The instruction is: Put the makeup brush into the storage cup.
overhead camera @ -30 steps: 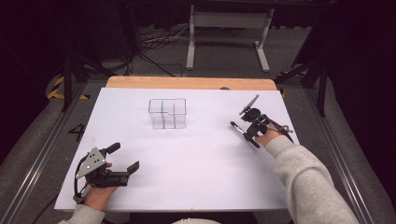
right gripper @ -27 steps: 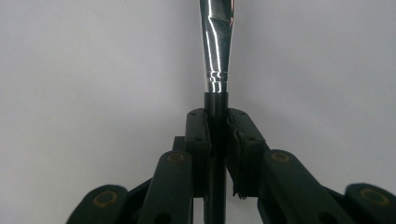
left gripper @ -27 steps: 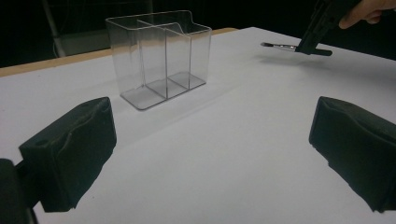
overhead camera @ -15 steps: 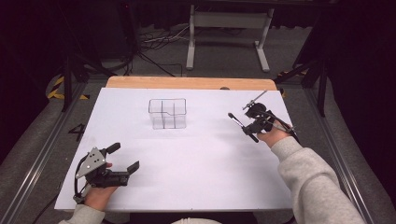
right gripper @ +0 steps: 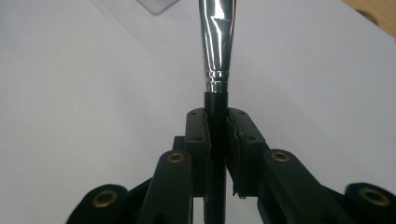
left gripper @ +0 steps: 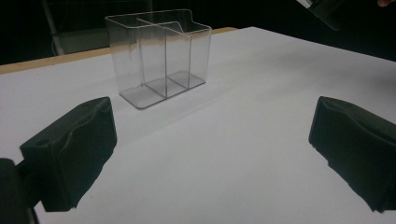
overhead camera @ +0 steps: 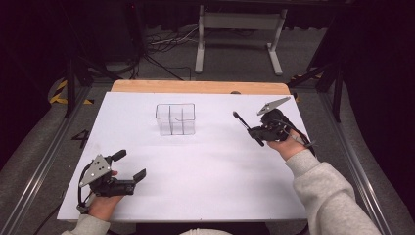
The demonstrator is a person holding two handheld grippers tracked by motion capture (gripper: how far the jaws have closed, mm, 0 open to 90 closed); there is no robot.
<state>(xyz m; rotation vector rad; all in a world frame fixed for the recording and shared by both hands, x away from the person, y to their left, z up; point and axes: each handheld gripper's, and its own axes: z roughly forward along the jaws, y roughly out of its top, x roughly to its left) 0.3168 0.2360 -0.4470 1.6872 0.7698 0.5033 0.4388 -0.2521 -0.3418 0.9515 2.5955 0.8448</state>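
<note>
One makeup brush [right gripper: 218, 51] was pinched in the right hand-held gripper [overhead camera: 257, 132]; the left hand-held gripper [overhead camera: 128, 166] stayed spread. One clear organizer [overhead camera: 175, 118] stood on the white worktop [overhead camera: 215, 171], in a dark room.

A black-handled brush [right gripper: 217, 70] with a silver ferrule is clamped between the pads of the right gripper [right gripper: 216, 133], above the white table [right gripper: 84, 93].

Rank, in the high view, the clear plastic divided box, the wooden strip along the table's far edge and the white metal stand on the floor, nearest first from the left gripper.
From the left gripper, at the near left corner:
1. Clear plastic divided box, mid-table, ahead and to its right.
2. Wooden strip, along the table's far edge.
3. White metal stand, on the floor beyond the table.
</note>
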